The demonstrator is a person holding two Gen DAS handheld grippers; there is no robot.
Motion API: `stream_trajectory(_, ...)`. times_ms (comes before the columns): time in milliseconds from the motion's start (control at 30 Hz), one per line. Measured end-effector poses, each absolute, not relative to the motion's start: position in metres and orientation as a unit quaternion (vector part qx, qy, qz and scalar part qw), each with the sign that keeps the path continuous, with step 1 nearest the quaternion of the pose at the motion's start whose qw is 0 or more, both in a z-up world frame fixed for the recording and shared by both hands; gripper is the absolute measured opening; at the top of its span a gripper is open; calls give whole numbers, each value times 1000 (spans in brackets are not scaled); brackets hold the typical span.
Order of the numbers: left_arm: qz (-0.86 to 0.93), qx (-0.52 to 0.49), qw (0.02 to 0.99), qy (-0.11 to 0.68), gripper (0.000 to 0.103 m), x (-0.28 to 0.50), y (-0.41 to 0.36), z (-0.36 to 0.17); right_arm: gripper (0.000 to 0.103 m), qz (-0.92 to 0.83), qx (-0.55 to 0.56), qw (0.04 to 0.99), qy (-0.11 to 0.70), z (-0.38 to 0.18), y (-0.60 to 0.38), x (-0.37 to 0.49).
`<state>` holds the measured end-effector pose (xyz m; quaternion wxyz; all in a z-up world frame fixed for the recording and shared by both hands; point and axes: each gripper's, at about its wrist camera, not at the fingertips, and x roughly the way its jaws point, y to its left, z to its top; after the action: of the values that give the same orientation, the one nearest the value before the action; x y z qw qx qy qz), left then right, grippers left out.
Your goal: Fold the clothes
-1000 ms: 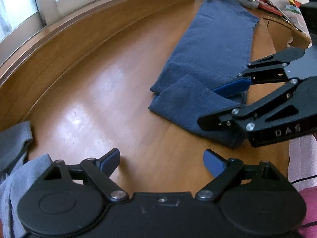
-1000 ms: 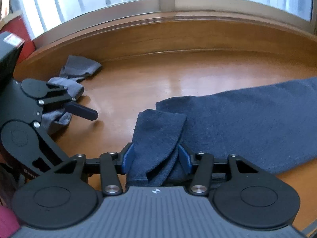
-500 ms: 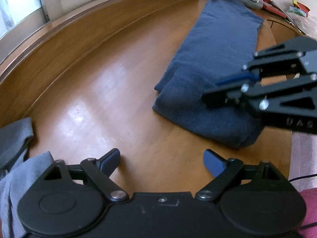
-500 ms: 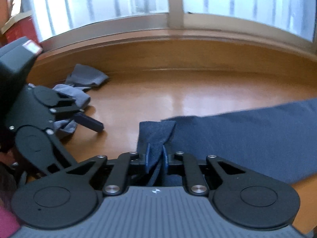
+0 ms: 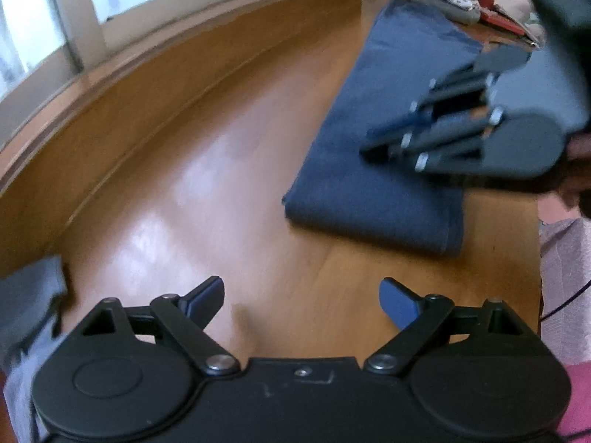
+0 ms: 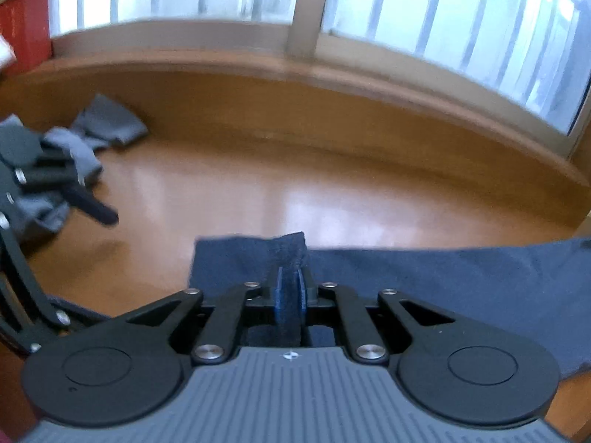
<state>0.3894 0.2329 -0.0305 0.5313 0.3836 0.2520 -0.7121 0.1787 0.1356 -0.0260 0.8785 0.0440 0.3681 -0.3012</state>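
Navy cloth [image 5: 373,170]: right of frame, long, part-folded on wood floor [image 5: 221,192]. Soft, limp, light; best taken at a corner. My right tongs [image 6: 290,291] pinch its end; left tongs [image 5: 301,295] gape, empty.

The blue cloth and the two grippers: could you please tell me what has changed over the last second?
The right gripper has just closed its jaws on the folded end of the blue cloth and pulled it flat. The left gripper stayed open over the bare table; the grey clothes lie as before.
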Motion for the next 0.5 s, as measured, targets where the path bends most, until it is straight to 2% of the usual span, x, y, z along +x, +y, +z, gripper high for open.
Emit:
stream_trajectory(167, -727, 384, 530, 207, 90, 386, 213, -17, 20, -325, 54, 871, 364, -31, 135, 174)
stream_trajectory(267, -744, 386, 514, 181, 90, 383, 199, -13, 30, -355, 65, 870, 336, -19, 138, 157)
stream_trajectory(333, -755, 393, 497, 167, 90, 377, 188, -12, 49, -377, 67, 865, 325, -16, 136, 144)
stream_trajectory(500, -782, 415, 446, 130, 90, 348, 184, -19, 50, -484, 89, 806, 327, -21, 94, 99)
